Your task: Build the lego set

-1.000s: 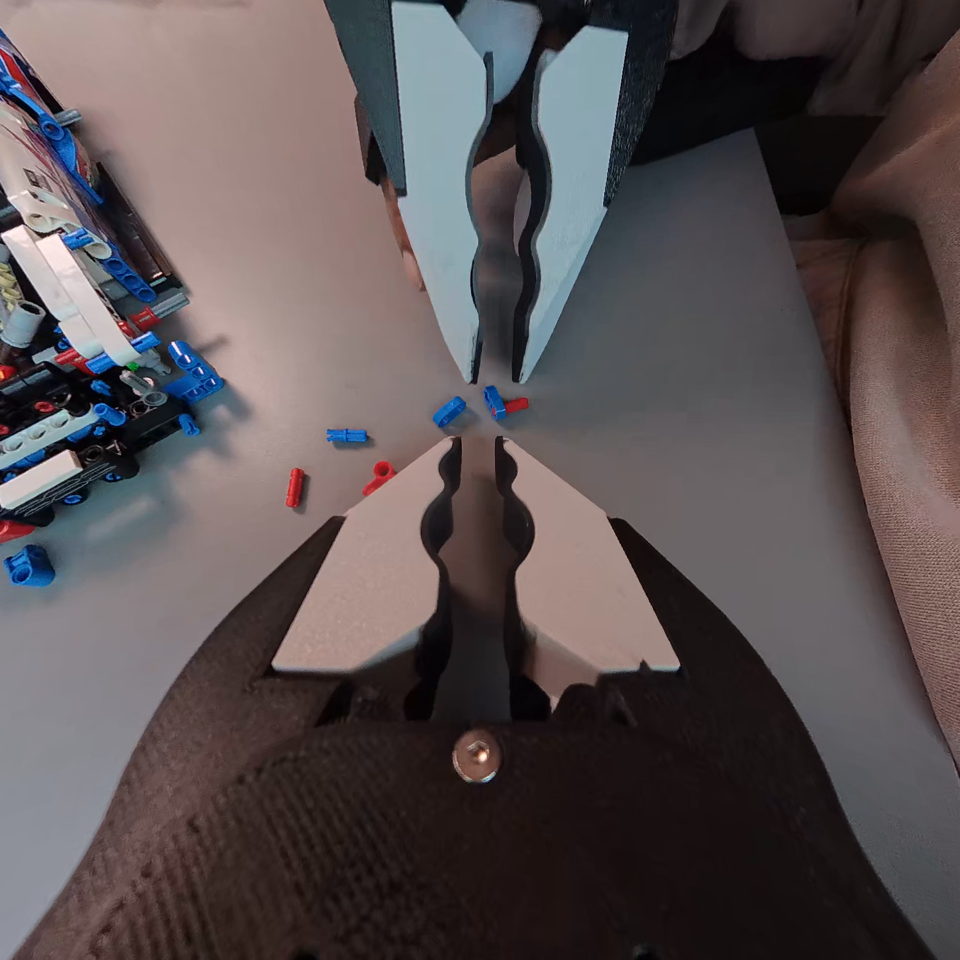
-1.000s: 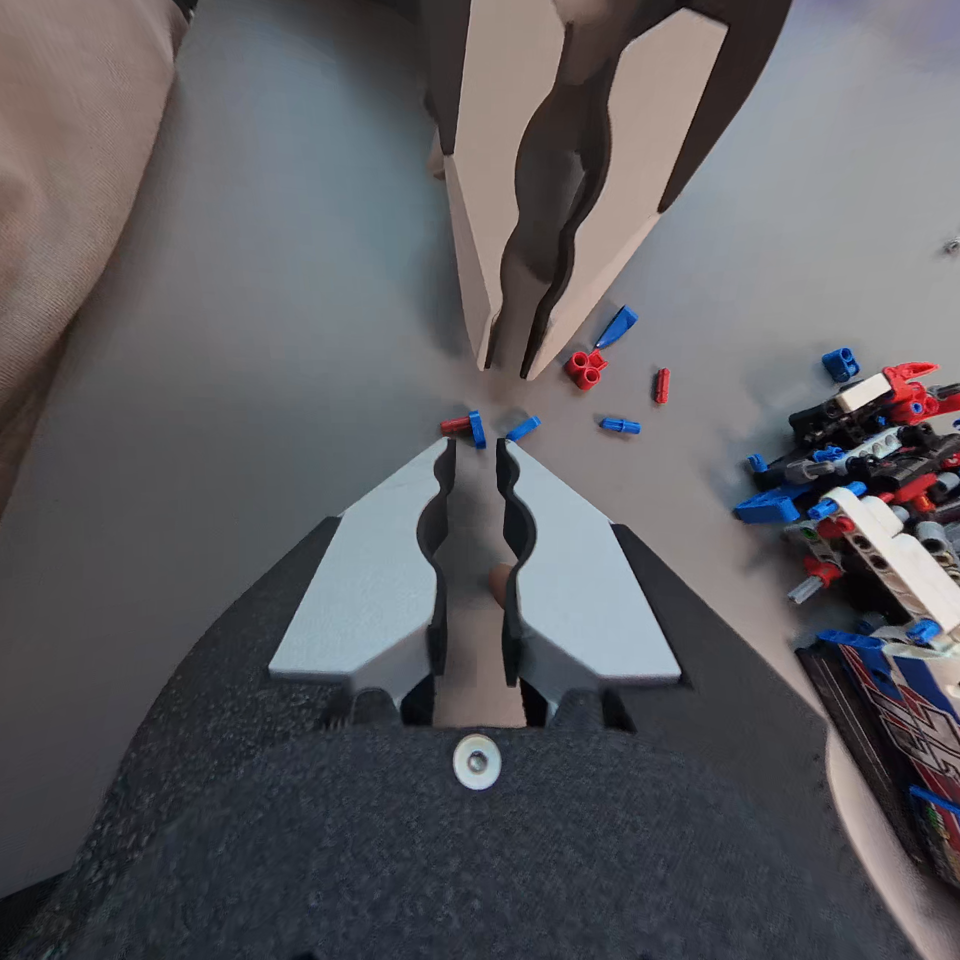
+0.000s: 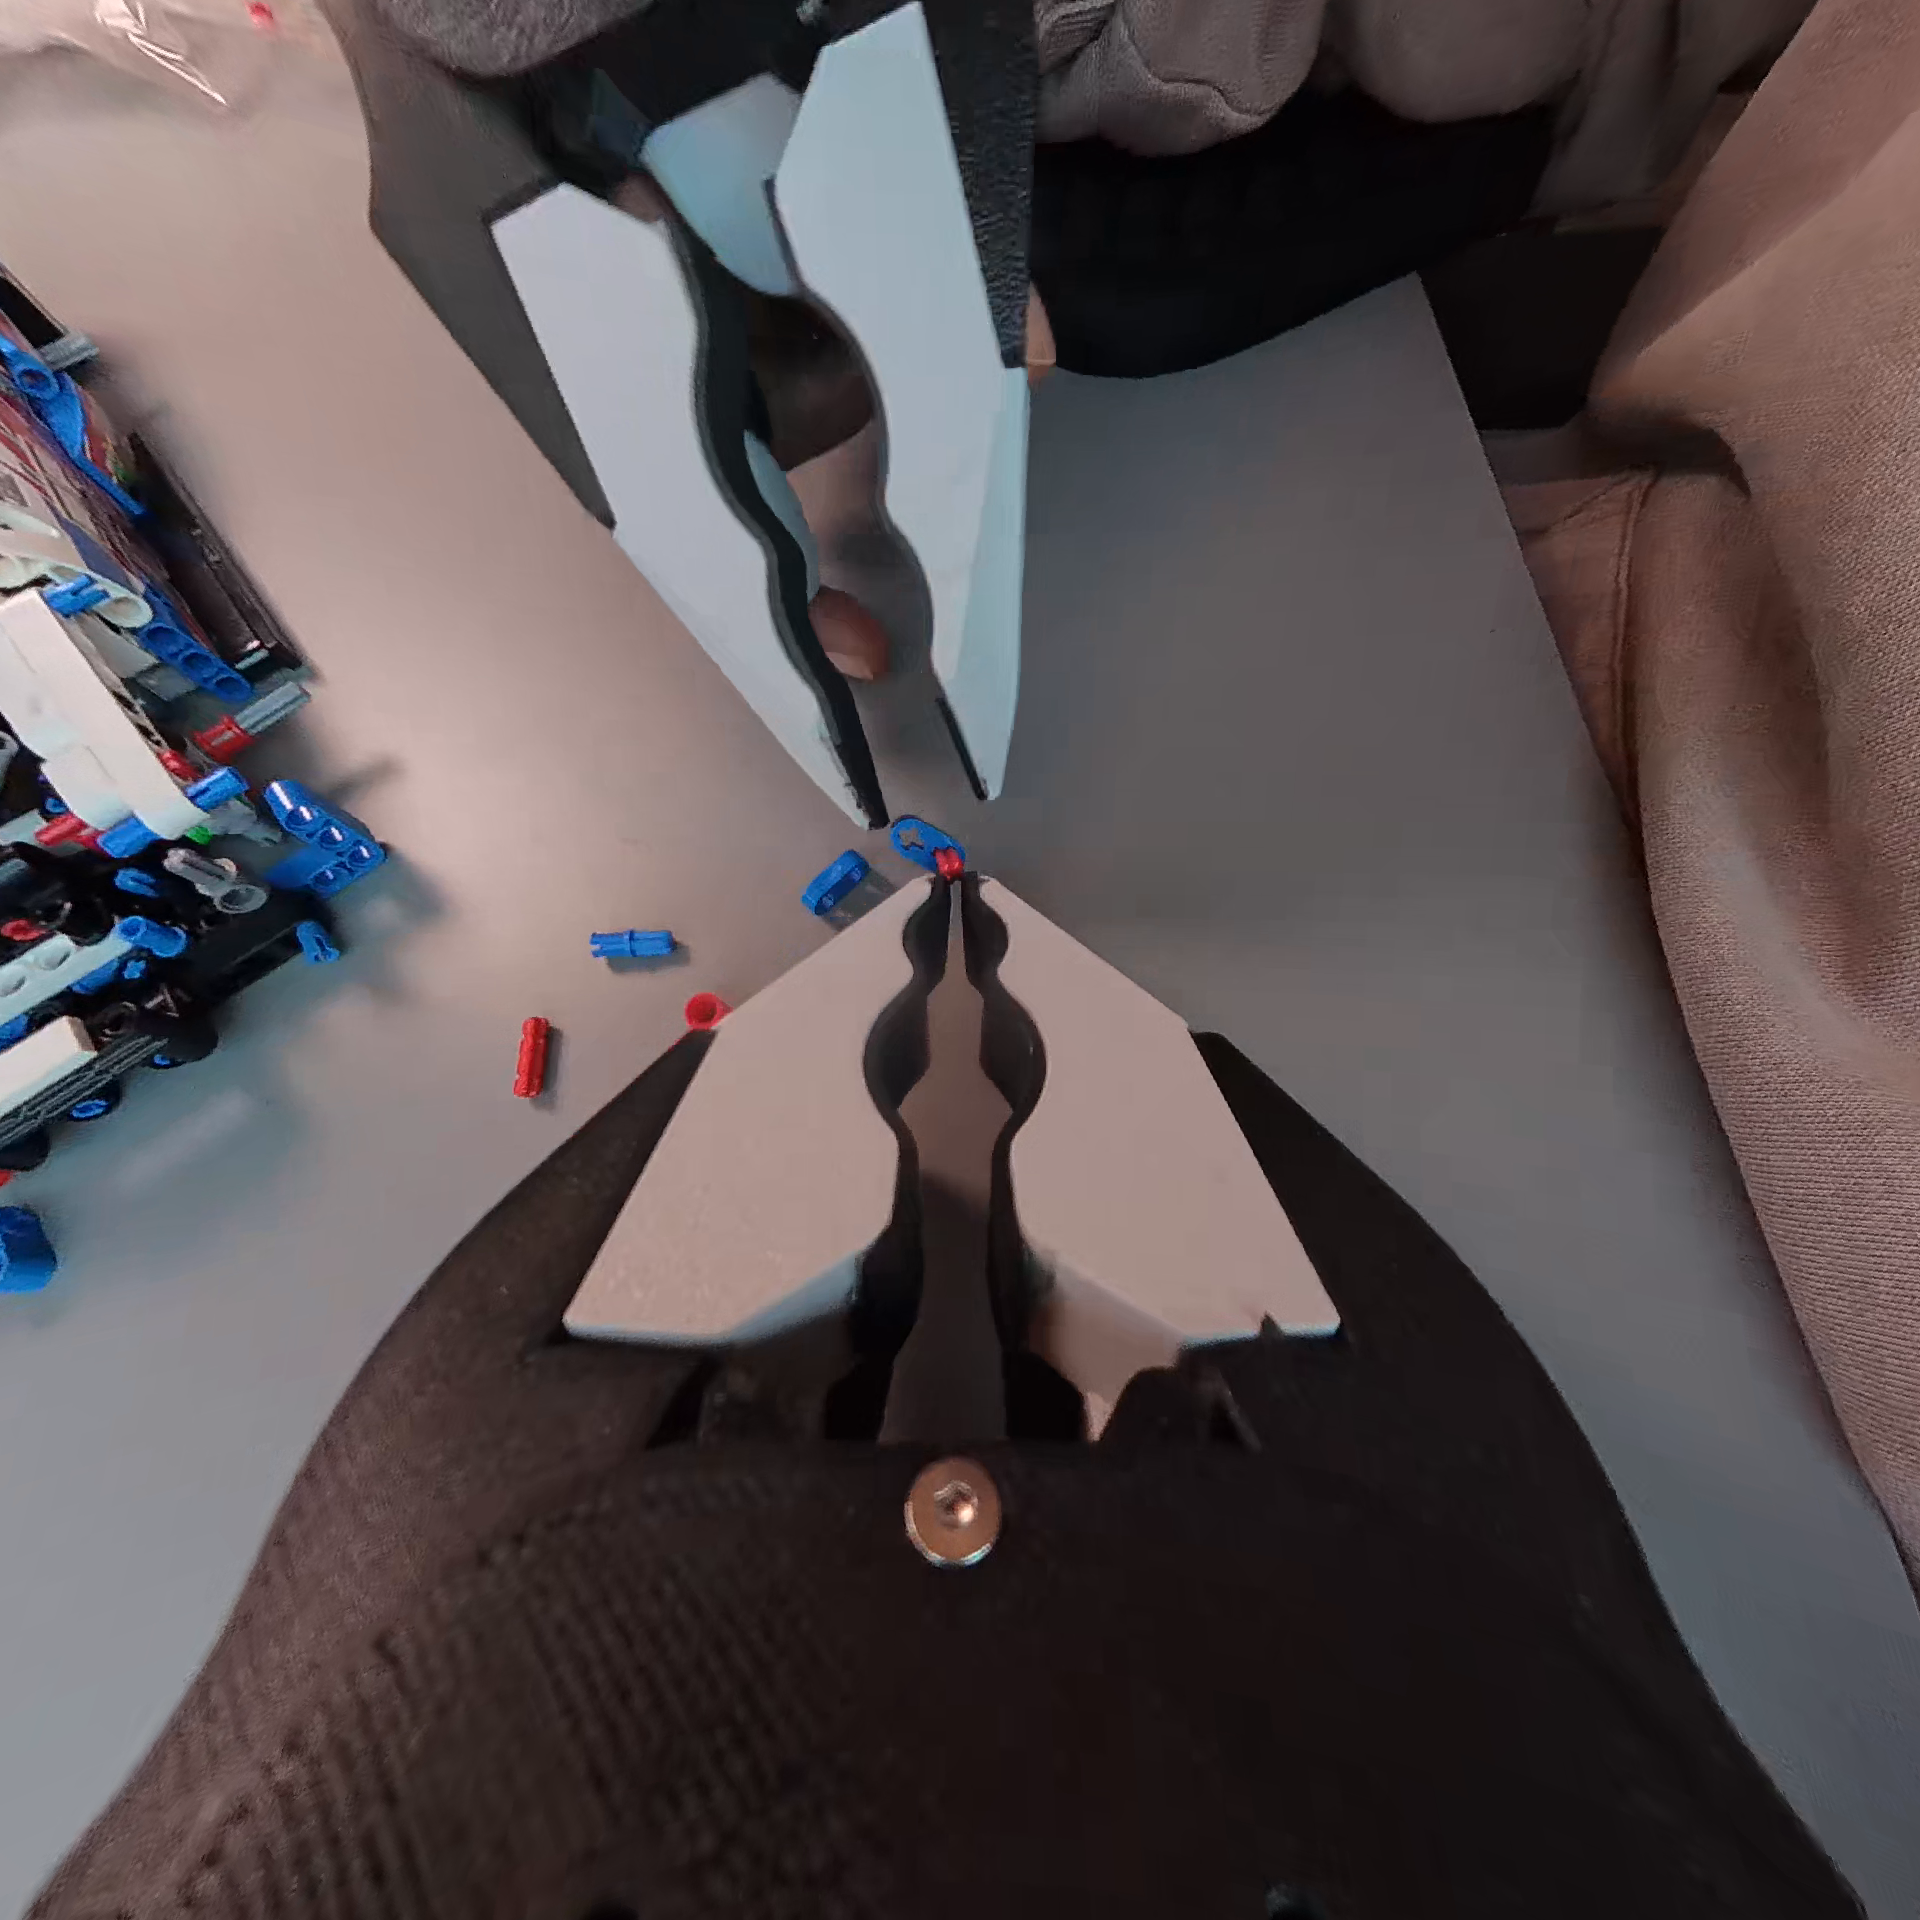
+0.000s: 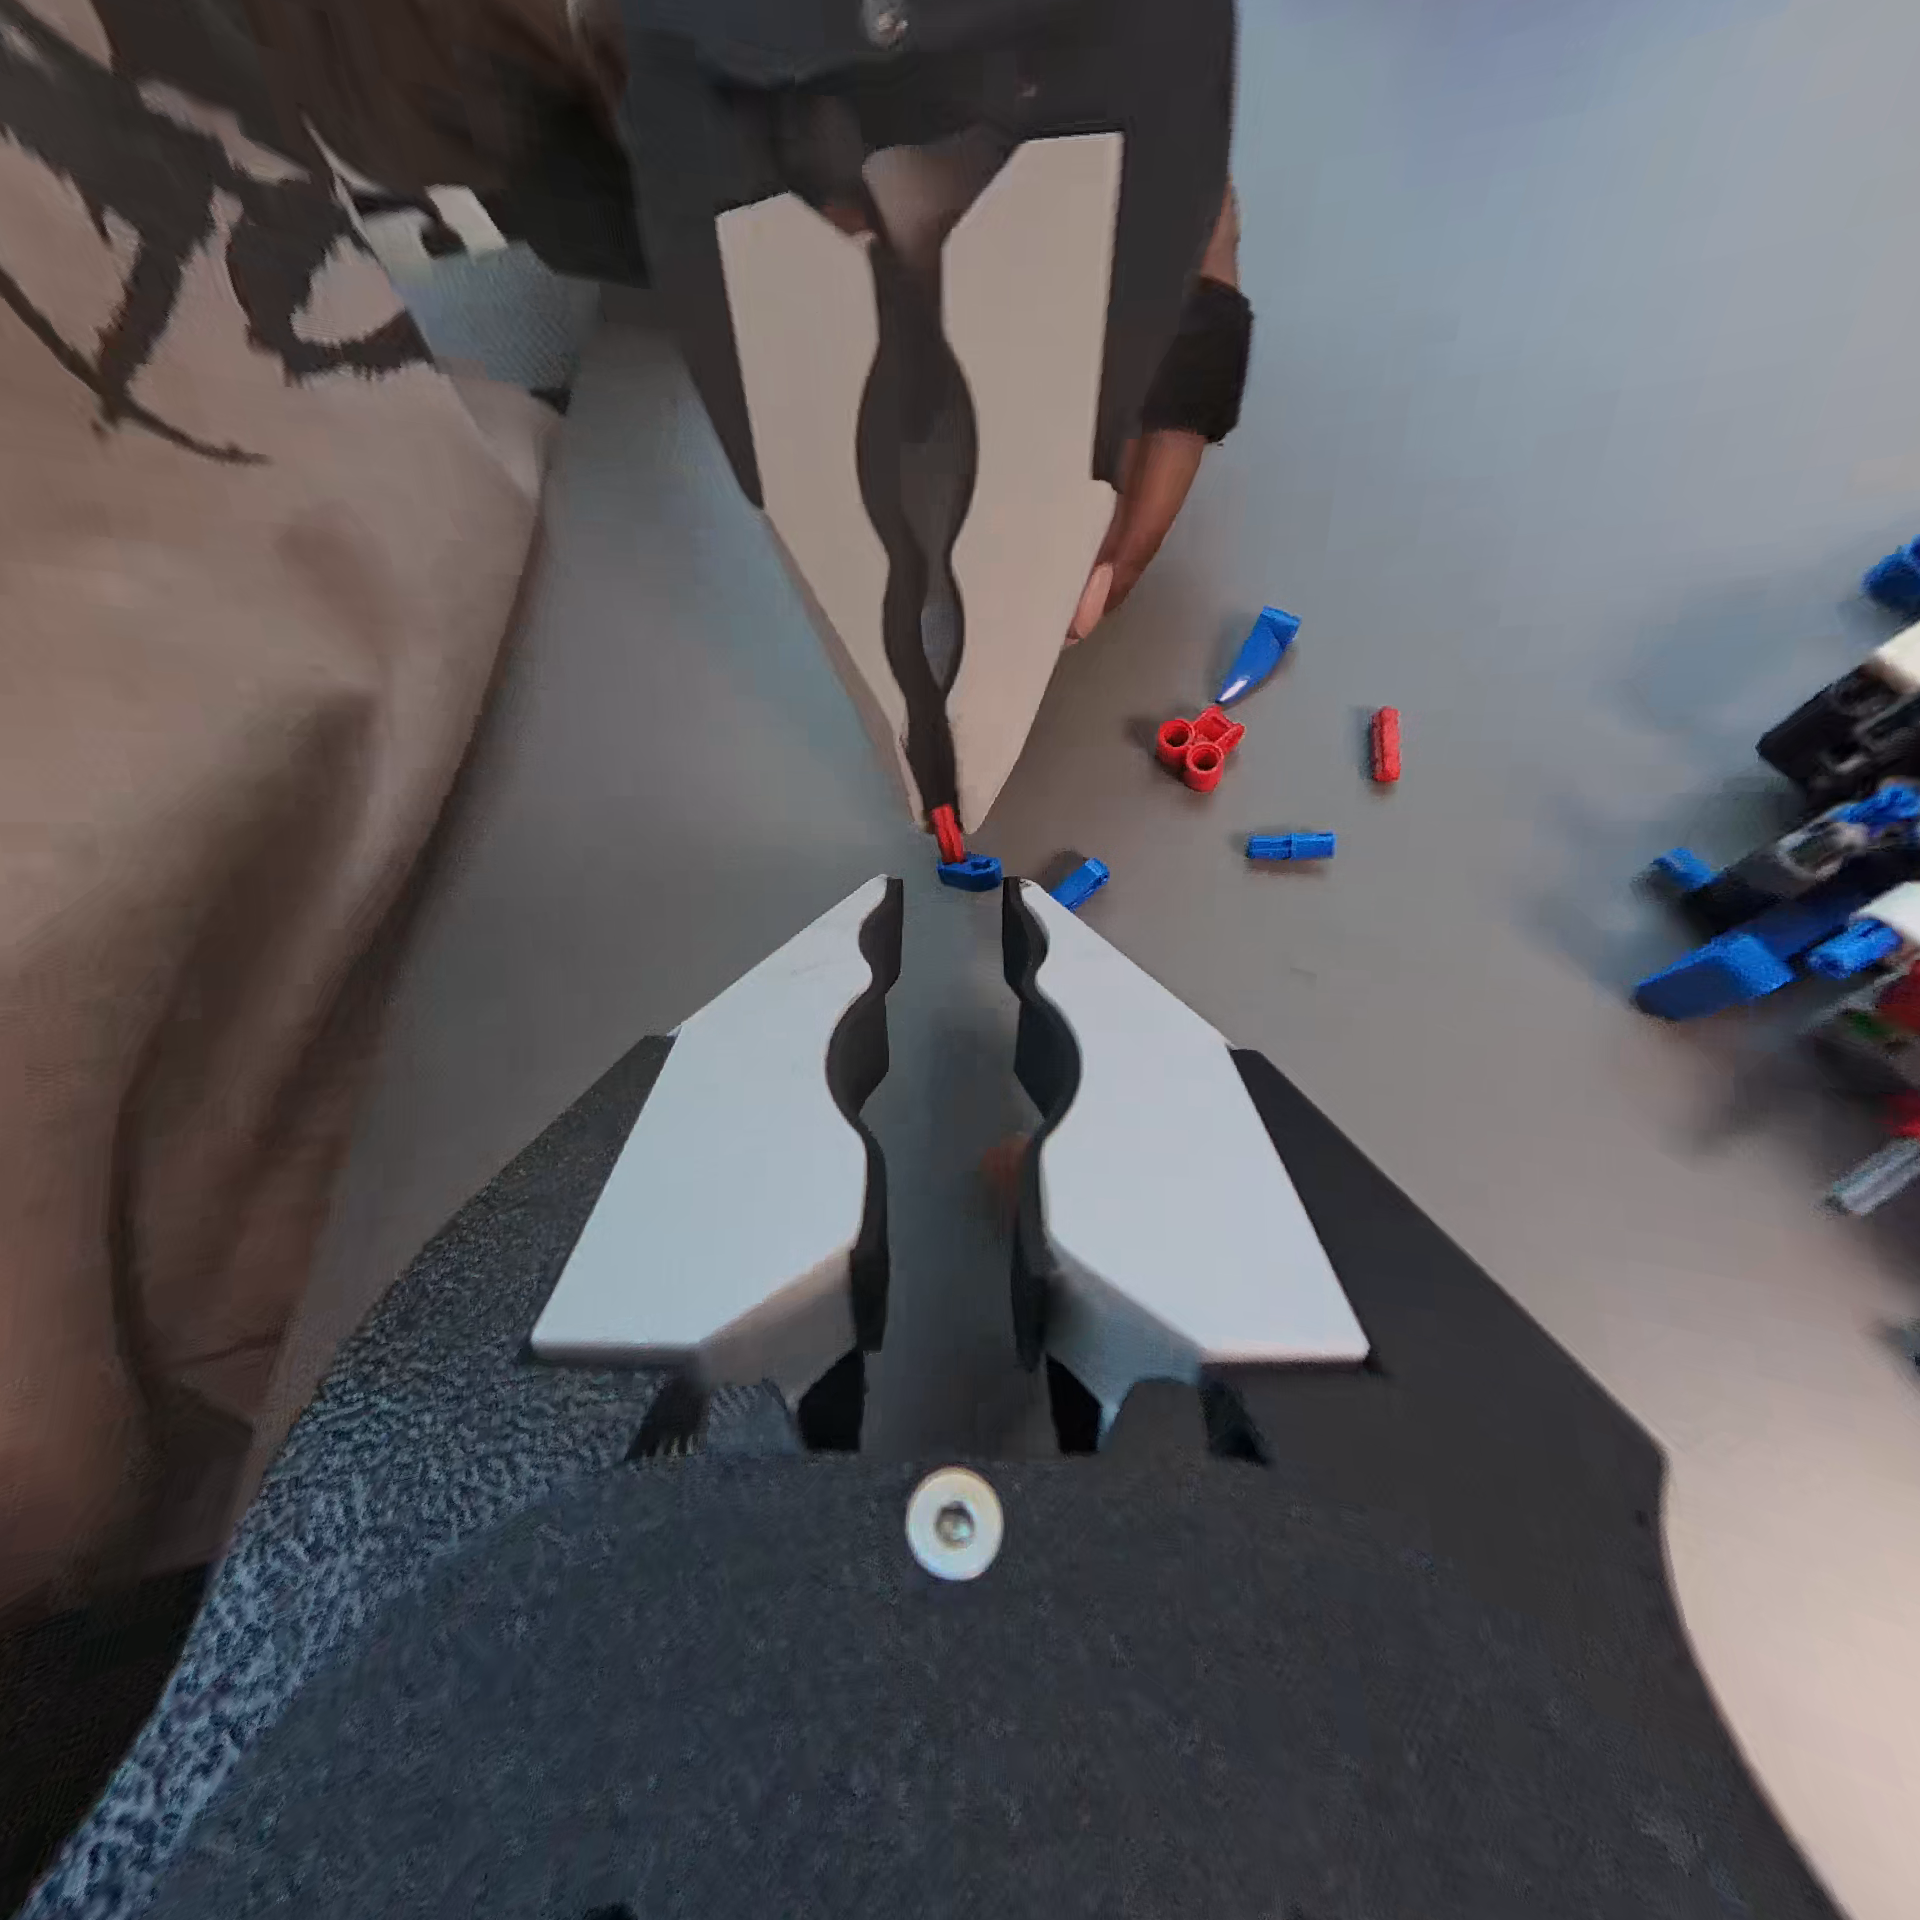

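Toward the desk's left edge in the left wrist view sits the part-built lego model, with loose pins scattered beside it. Mid-desk, the left gripper has its jaws pinched on a red pin that is seated in a small blue connector. Opposite, the right gripper waits with jaws spread just short of the connector. The grip looks thin: any twist could flick the pin free or knock the connector away.

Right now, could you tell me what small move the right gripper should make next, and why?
Probably close it on the blue piece. The left gripper is shut on the red pin plugged into that piece, and the right gripper is open just short of it.
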`<state>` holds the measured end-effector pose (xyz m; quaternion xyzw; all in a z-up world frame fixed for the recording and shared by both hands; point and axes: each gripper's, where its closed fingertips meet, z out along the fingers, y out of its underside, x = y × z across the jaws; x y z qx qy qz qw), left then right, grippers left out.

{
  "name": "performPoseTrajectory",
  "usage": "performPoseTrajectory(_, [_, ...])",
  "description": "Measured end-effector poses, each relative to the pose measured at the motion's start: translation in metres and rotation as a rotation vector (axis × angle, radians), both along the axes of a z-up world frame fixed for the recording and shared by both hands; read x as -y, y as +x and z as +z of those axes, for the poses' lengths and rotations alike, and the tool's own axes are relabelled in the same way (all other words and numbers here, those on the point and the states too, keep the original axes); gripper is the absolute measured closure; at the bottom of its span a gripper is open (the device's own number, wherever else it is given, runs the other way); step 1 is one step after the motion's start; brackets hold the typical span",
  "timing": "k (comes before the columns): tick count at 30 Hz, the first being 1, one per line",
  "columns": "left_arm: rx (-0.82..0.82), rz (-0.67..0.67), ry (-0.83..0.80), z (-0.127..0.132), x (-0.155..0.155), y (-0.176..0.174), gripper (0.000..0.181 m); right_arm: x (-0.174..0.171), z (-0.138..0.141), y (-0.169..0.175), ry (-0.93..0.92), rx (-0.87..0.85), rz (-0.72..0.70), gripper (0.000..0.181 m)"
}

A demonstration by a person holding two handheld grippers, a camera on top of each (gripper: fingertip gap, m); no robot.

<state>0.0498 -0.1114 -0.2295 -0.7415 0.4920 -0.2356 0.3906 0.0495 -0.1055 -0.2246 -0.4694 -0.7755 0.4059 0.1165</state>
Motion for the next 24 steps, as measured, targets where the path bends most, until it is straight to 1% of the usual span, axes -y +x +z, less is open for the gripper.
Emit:
performPoseTrajectory(3, [0.000, -0.009, -0.024, -0.001, 0.001, 0.000, 0.181, -0.004, -0.006, -0.001, 0.189, -0.075, 0.039, 0.165])
performPoseTrajectory(7, [-0.034, -0.028, -0.020, -0.006, 0.003, 0.001, 0.181, 0.002, -0.005, -0.006, 0.199, -0.103, 0.050, 0.172])
performPoseTrajectory(10, [-0.031, -0.021, -0.015, -0.005, 0.001, 0.001, 0.181, -0.001, -0.010, -0.005, 0.284, -0.098, 0.062, 0.181])
performPoseTrajectory(14, [-0.024, -0.006, -0.007, -0.004, -0.001, -0.001, 0.181, -0.001, -0.013, -0.004, 0.354, -0.085, 0.072, 0.181])
performPoseTrajectory(16, [-0.029, -0.013, -0.008, -0.005, 0.000, -0.002, 0.181, -0.001, -0.014, -0.004, 0.370, -0.077, 0.063, 0.181])
performPoseTrajectory(19, [-0.028, -0.013, -0.016, -0.005, 0.002, -0.001, 0.169, -0.004, -0.012, -0.003, 0.339, -0.081, 0.036, 0.181])
performPoseTrajectory(21, [-0.029, -0.002, -0.020, -0.005, 0.001, 0.001, 0.165, -0.011, -0.010, -0.004, 0.311, -0.071, -0.007, 0.180])
performPoseTrajectory(24, [-0.053, 0.024, -0.009, -0.008, -0.003, 0.005, 0.164, -0.021, -0.009, -0.004, 0.274, -0.021, -0.080, 0.177])
